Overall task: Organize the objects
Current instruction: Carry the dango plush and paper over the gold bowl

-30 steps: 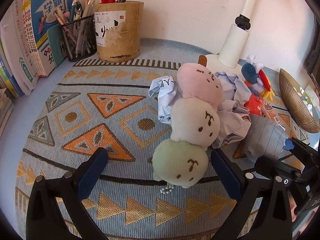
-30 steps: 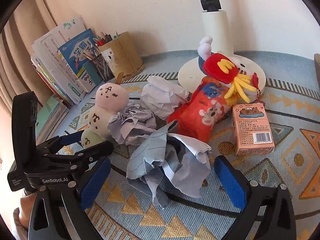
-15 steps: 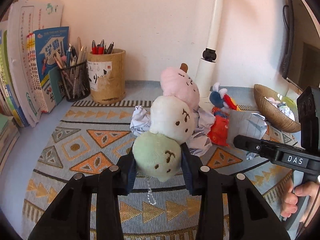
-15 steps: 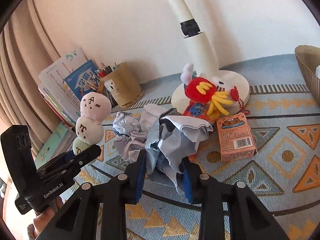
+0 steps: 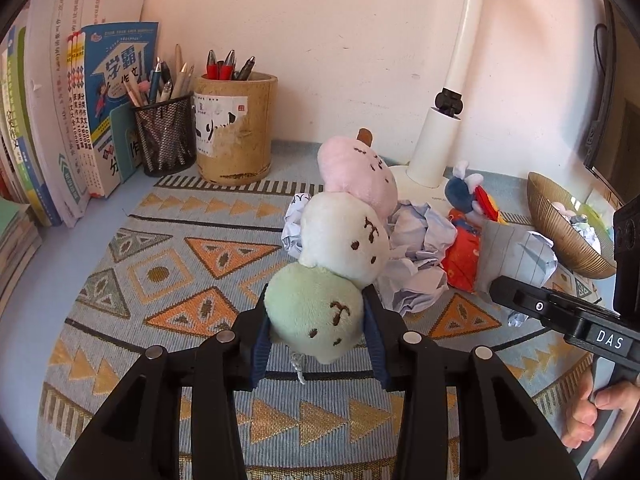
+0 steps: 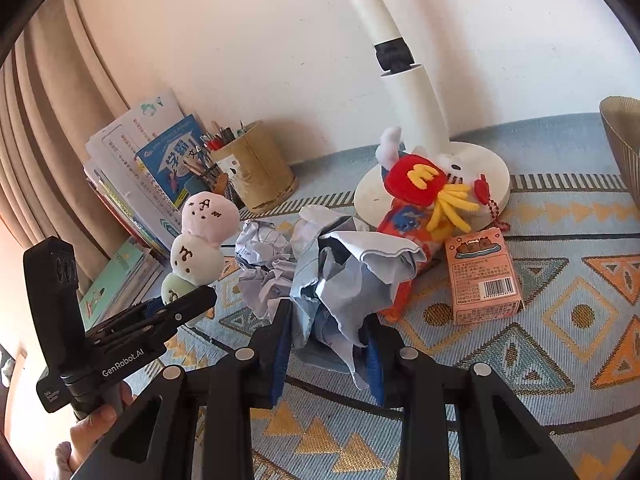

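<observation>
Both tools had taken hold. The left gripper [image 5: 316, 344] was pressed onto the green bottom ball of the three-ball plush [image 5: 344, 236], its blue pads [image 5: 260, 350] dug into the soft sides, and the toy stood up out of the grip above the middle of the patterned mat [image 5: 168, 280]. The right gripper [image 6: 328, 356] was pinching the crumpled lined paper [image 6: 348, 276], held just clear of the mat near its middle. A second earlier both pairs of jaws had been spread wide with plush and paper lying between them on the mat; half a second earlier they had closed, and since then each load had been carried a little higher. Judged from this, two pickups were done and the sorting itself remained: the wicker bowl [image 5: 560, 236] at the mat's right edge, already holding paper balls, looked the likely place for the paper. Two more paper wads [image 6: 260, 248], the fries plush [image 6: 424, 196] and the small carton [image 6: 482, 276] lay clustered by the lamp base [image 6: 492, 168] toward the back, untouched.
</observation>
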Demonstrator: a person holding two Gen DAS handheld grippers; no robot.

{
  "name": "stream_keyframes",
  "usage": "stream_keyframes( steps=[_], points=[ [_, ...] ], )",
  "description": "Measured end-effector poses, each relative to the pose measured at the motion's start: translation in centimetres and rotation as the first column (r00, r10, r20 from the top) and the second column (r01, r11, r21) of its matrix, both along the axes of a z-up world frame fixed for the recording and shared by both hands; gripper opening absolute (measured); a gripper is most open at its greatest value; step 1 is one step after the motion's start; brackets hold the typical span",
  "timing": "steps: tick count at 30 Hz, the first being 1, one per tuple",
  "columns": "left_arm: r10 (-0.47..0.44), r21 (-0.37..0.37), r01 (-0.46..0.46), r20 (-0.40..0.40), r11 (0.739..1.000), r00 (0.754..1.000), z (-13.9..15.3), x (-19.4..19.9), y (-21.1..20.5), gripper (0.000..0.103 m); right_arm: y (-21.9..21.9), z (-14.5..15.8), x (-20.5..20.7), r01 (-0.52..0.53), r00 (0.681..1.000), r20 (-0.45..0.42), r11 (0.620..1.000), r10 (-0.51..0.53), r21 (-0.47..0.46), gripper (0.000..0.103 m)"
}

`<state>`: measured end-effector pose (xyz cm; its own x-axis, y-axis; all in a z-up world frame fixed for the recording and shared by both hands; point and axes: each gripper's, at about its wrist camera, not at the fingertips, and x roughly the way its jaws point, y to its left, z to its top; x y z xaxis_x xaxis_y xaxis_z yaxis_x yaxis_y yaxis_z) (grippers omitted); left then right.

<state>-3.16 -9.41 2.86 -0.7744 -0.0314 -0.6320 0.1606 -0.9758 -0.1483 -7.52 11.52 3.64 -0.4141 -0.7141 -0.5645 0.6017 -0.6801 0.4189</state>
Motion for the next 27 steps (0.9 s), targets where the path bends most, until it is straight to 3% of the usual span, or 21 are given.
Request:
stream_keyframes(
  steps=[12,19,23,27],
  points=[
    [0.069,0.105,-0.073,0.039,0.992,0.997,-0.9,-0.3,-2.1,0.037,-0.6,-0.6,-0.2,-0.009,1.000,0.009,0.999,0.008,0.034,0.031],
    [0.052,0.066,-0.052,0.004,0.996,0.999,-0.4,-0.1,-1.2,0.037,-0.8,0.7,1.3,-0.054,0.996,-0.069,0.998,0.056,0.023,0.031],
    [0.069,0.008,-0.069,-0.080,0.998,0.994,2.2,0.3,0.6,0.037,2.4,3.4,0.9,-0.039,0.995,-0.092,0.999,0.035,-0.038,0.031],
    [-0.007,-0.027,0.002,-0.187,1.000,0.982,7.2,-1.3,5.0,0.037,7.6,7.9,-0.7,0.028,0.985,-0.170,0.998,-0.036,-0.049,0.031]
  ],
)
